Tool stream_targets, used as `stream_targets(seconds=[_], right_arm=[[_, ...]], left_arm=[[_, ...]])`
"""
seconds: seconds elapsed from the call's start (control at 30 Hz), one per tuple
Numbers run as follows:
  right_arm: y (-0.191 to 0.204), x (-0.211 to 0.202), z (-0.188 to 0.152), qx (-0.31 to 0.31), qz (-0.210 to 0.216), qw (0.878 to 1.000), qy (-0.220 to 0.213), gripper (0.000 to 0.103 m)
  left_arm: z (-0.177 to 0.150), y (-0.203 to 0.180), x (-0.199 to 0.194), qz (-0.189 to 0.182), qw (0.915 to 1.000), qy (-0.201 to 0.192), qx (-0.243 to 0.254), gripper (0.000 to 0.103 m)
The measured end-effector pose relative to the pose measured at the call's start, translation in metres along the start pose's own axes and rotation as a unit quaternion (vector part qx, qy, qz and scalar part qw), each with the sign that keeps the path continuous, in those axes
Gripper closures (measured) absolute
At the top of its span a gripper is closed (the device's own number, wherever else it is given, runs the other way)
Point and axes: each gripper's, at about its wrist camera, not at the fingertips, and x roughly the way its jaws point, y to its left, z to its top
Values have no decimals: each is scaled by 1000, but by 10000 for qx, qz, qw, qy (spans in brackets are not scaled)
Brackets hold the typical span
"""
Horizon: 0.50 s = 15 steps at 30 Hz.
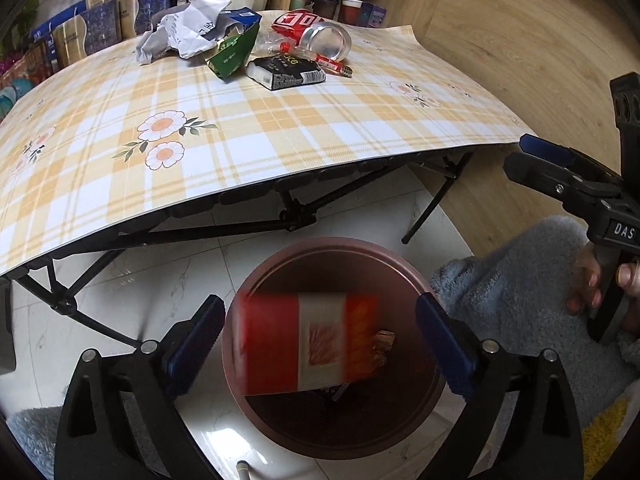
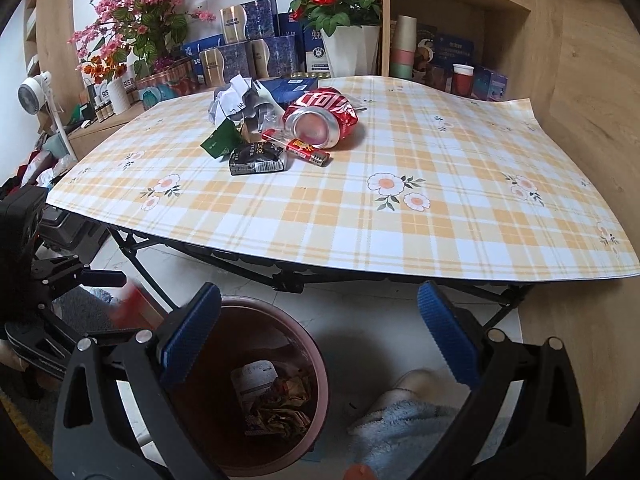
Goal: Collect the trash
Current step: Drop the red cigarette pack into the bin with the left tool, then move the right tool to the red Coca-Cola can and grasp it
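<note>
Now dropping step: your left gripper (image 1: 320,344) jaws wide, red packet (image 1: 304,344) blurred between them, touching neither pad, over bin (image 1: 400,268). Right gripper (image 2: 320,336) wide open, empty. Next: reach far across table (image 2: 400,240) for can (image 2: 324,116), black pack (image 2: 258,160), paper (image 2: 232,100).

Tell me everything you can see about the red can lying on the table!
The red can is crushed and dented, shiny metal with white lettering on its side. It lies tipped over on the checked tablecloth, its round silvery end facing the camera. It sits in the trash pile, beside crumpled paper, with a small red packet lying just in front. No gripper touches it.
</note>
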Motion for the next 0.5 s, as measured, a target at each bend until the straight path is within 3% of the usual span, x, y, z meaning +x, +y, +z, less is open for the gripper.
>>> stream_targets(seconds=[0.5], right_arm=[[-24,-4,4,656,61,9978,-110,6]], left_arm=[[4,9,-15,244,9987,-356,-268,8]])
